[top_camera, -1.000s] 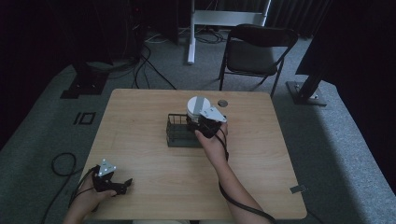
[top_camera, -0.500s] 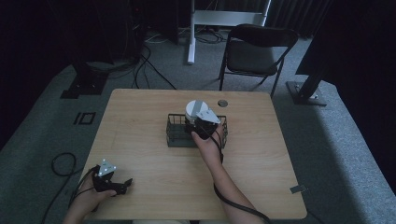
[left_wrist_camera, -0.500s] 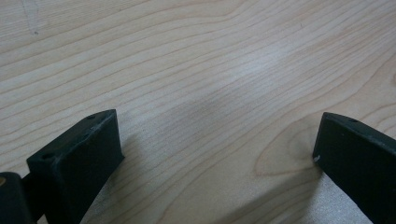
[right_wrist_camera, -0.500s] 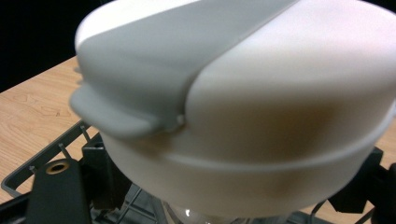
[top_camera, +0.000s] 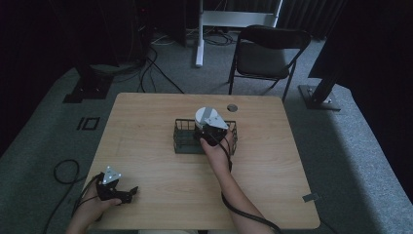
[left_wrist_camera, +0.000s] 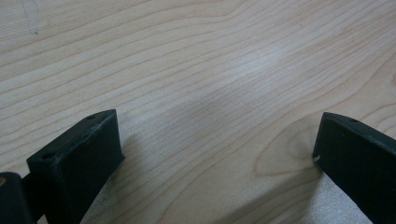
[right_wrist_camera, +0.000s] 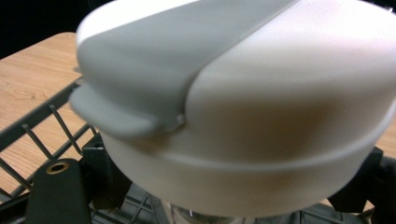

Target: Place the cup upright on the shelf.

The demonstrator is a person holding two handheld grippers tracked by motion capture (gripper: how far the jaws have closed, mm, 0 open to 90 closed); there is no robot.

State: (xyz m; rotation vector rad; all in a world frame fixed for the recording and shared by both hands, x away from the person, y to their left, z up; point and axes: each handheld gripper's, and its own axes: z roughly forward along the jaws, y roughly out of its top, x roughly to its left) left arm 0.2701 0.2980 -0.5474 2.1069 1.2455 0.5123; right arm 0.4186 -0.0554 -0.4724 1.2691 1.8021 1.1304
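A black wire basket (top_camera: 181, 134) stands in the middle of the wooden table (top_camera: 146, 122). Over its right half, my right gripper (top_camera: 208, 127) is shut on a container with a white lid (top_camera: 204, 116) crossed by a grey strip. In the right gripper view the lid (right_wrist_camera: 261, 116) looms close and blurred, with a jaw at each lower side and basket wires (right_wrist_camera: 42, 126) beneath. Whether the container rests on the basket floor is hidden. My left gripper (top_camera: 127, 193) lies near the table's front left corner, open, with bare wood between its fingers (left_wrist_camera: 79, 158).
A small round grommet (top_camera: 232, 107) is set in the tabletop behind the basket. A black folding chair (top_camera: 265, 51) stands beyond the far edge. Cables (top_camera: 63, 170) and stand bases (top_camera: 319, 95) lie on the grey floor around the table.
My right gripper has shifted slightly left with the white-lidded container, staying over the basket. The left gripper has not moved.
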